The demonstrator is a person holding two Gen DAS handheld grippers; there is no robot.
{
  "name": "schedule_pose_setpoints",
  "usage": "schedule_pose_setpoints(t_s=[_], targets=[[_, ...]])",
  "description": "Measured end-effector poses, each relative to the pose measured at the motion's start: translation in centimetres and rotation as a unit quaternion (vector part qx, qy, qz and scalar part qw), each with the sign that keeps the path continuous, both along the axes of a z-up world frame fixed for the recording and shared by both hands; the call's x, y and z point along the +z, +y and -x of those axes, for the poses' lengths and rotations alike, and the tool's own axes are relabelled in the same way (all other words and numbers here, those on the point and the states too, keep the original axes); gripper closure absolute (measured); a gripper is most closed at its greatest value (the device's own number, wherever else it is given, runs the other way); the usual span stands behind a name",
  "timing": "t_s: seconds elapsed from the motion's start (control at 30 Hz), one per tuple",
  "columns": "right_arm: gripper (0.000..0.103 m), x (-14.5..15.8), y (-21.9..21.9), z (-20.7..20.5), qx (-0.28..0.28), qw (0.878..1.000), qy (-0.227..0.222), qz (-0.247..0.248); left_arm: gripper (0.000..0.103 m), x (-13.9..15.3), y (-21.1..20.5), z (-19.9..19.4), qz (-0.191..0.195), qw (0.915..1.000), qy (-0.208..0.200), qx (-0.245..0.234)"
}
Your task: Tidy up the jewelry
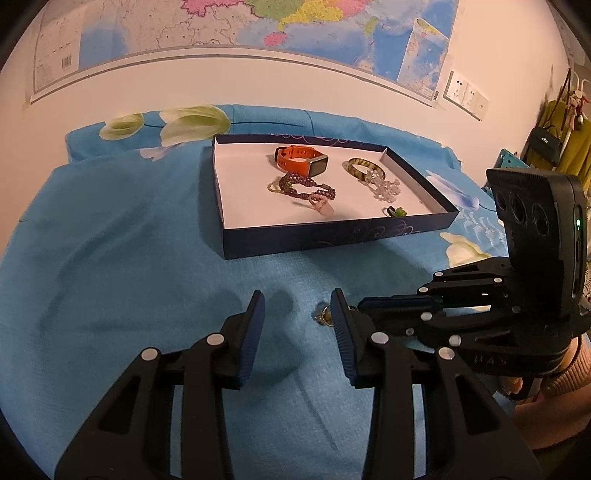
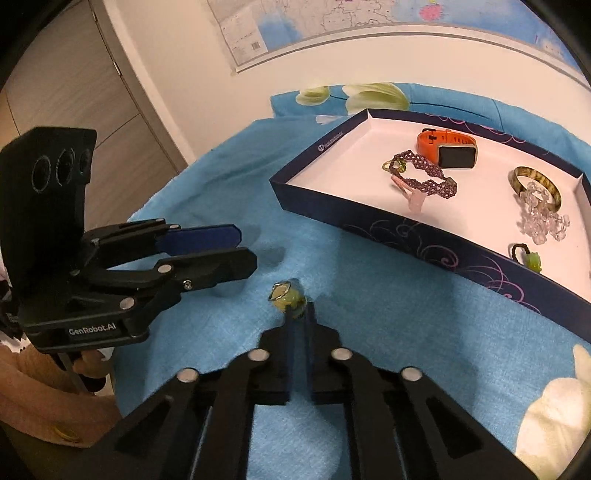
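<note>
A small ring with a yellow-green stone point(image 2: 289, 298) lies on the blue cloth in front of the tray. My right gripper point(image 2: 299, 314) is shut, its tips pinching the ring's near edge. In the left wrist view the ring point(image 1: 322, 315) shows just left of my left gripper's right finger. My left gripper point(image 1: 297, 308) stands open beside it with nothing between its fingers. The dark blue tray point(image 1: 332, 238) holds an orange watch point(image 1: 301, 162), a purple beaded bracelet point(image 1: 306, 186), an amber bangle point(image 1: 364, 168), a clear bead bracelet point(image 1: 386, 188), a pink ring point(image 1: 321, 205) and a green ring point(image 1: 397, 211).
A blue flowered cloth point(image 2: 388, 332) covers the surface. A wall with a map point(image 1: 221, 33) stands behind the tray. Bags hang at the far right point(image 1: 546, 144). A person's sleeve point(image 2: 33, 387) shows behind the left gripper point(image 2: 243, 247).
</note>
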State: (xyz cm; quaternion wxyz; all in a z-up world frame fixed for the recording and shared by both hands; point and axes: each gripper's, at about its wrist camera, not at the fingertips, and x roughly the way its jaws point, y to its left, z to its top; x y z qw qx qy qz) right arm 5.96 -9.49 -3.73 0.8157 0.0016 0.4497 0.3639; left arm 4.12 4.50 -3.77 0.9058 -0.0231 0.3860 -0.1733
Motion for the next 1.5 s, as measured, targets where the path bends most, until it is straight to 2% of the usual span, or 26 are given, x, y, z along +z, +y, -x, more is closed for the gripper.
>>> schedule_pose_setpoints(t_s=[0.2, 0.37, 0.47, 0.53, 0.7, 0.97, 1.17, 1.27, 1.33, 1.5], targets=[[0.103, 0.8, -1.1, 0.7, -0.009, 1.000, -0.018, -0.007, 0.067, 0.1, -0.3, 0.4, 0.001, 0.9999, -0.001, -0.016], [0.102, 0.8, -2.3, 0.5, -0.025, 1.000, -0.014, -0.007, 0.067, -0.4, -1.9, 0.5, -0.021, 0.9988, 0.001, -0.045], [0.102, 0.6, -2.6, 0.5, -0.029, 1.000, -0.011, -0.008, 0.072, -1.0, -3.0, 0.0, -0.040, 0.9977, 0.009, -0.055], [0.101, 0.6, -2.6, 0.6, -0.029, 1.000, -0.010, -0.008, 0.083, -1.3, -3.2, -0.5, -0.040, 0.9974, 0.023, -0.056], [0.100, 0.8, -3.0, 0.8, -0.031, 0.999, -0.012, -0.012, 0.086, -1.3, -2.6, -0.9, -0.021, 0.9982, 0.033, -0.046], [0.098, 0.8, -4.2, 0.9, -0.041, 0.999, -0.011, -0.015, 0.086, -0.3, -0.5, -0.1, 0.042, 0.9974, 0.034, -0.047], [0.097, 0.8, -4.5, 1.2, -0.041, 0.999, -0.009, -0.016, 0.086, -0.7, -0.8, 0.4, 0.040, 0.9966, 0.039, -0.061], [0.093, 0.9, -3.8, 1.2, -0.031, 0.999, -0.009, -0.020, 0.087, -1.0, -0.7, 0.3, 0.037, 0.9968, 0.043, -0.056], [0.086, 1.0, -3.1, 1.2, -0.022, 1.000, -0.011, -0.020, 0.087, -1.1, -0.6, 0.3, 0.035, 0.9971, 0.044, -0.052], [0.083, 0.8, -0.7, 0.9, 0.007, 1.000, -0.011, -0.014, 0.097, -1.5, 0.6, -0.3, 0.050, 0.9963, 0.061, -0.034]])
